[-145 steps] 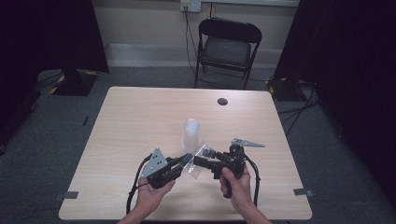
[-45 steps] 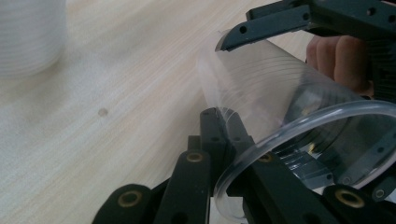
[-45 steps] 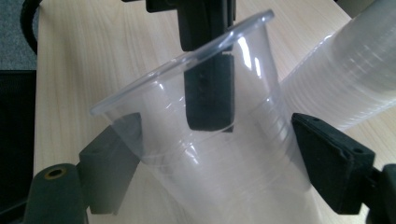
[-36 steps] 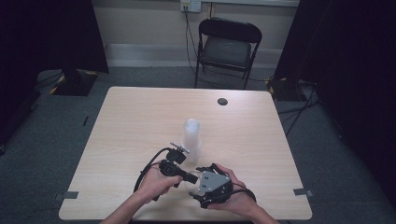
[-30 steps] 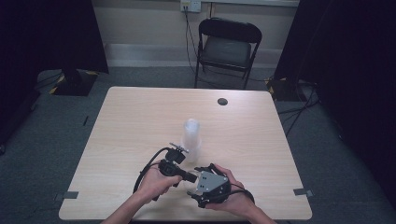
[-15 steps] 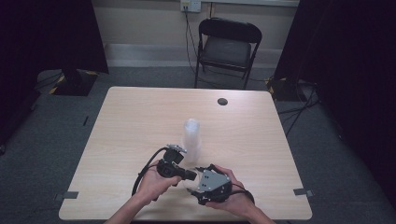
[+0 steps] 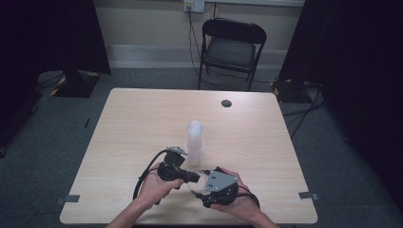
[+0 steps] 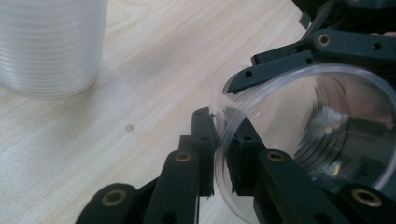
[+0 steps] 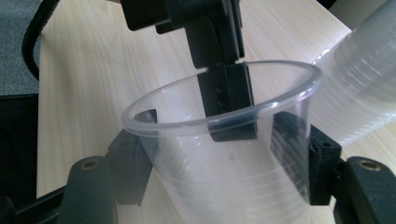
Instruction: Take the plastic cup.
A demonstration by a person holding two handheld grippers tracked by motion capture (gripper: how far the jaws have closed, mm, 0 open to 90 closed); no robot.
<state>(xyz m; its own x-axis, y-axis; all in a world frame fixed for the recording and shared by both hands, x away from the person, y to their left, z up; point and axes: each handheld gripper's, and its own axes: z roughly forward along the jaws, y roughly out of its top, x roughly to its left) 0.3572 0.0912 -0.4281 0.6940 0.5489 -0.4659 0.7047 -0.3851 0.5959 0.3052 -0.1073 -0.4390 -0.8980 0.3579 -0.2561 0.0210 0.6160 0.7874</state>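
A clear plastic cup (image 9: 224, 186) lies on its side between my two grippers near the table's front edge. My right gripper (image 9: 219, 158) has just been closing and its jaws now press on the cup's body from both sides. My left gripper (image 8: 219, 126) has one jaw inside the cup's mouth and one outside. Its jaws have just been opening, and a thin gap shows beside the rim (image 8: 224, 116) still between them. In the high view the left gripper (image 7: 190, 176) meets the right gripper (image 7: 205, 187) just in front of a stack of clear cups (image 7: 195, 140).
The cup stack (image 8: 51, 42) stands upright a hand's width beyond the grippers. A small dark disc (image 7: 226, 103) lies at the far side of the wooden table (image 7: 133, 123). A black folding chair (image 7: 231, 47) stands behind the table.
Since several seconds ago both hands have drawn back toward the near edge, and the right gripper has turned its grey plate upward. Over the last second the hands stay in place.
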